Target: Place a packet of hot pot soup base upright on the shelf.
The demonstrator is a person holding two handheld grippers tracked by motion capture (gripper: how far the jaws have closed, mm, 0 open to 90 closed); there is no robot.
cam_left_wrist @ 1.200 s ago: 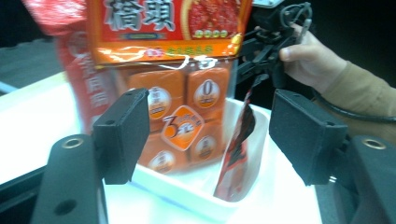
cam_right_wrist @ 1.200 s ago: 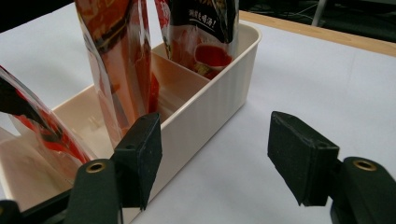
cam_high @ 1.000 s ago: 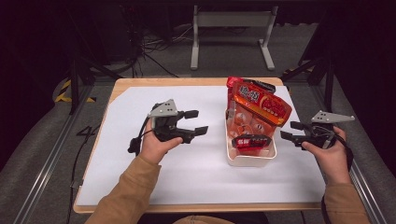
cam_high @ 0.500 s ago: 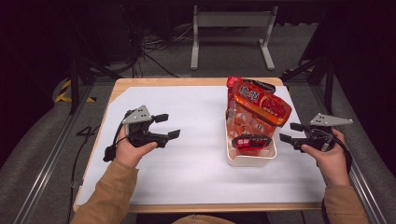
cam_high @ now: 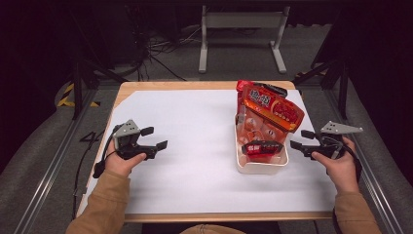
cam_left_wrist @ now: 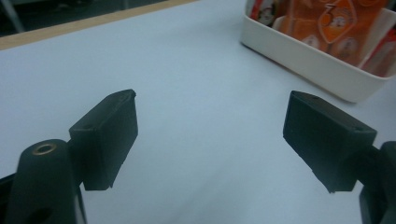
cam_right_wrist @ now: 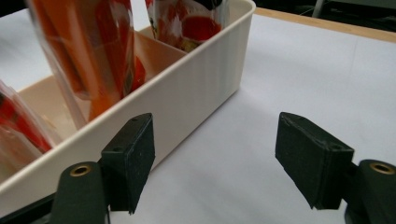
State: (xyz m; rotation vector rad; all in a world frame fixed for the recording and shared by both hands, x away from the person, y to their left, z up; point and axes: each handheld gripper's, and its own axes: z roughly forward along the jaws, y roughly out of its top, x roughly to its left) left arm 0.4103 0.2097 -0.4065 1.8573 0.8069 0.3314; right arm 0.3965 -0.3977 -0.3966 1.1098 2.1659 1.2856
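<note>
A cream plastic bin (cam_high: 261, 167) stands on the right half of the white sheet, with red and orange snack bags (cam_high: 271, 104) upright in it and leaning out over its far end. My right gripper (cam_high: 301, 139) hovers just right of the bin and points at its side wall (cam_right_wrist: 196, 93). Its jaws have just been opening and stand open (cam_right_wrist: 215, 158) with nothing between them. My left gripper (cam_high: 155, 138) is far off at the sheet's left side, pointing right toward the bin (cam_left_wrist: 317, 60). Its jaws have also just been opening and are open (cam_left_wrist: 210, 135) and empty.
The white sheet (cam_high: 195, 126) covers most of the wooden table (cam_high: 195, 86). Between the left gripper and the bin lies bare sheet. Dark floor, cables and a metal stand (cam_high: 241, 29) lie beyond the table's far edge.
The left hand has moved left and down, from near the table's middle to its left side. The right hand has hardly shifted beside the bin.
</note>
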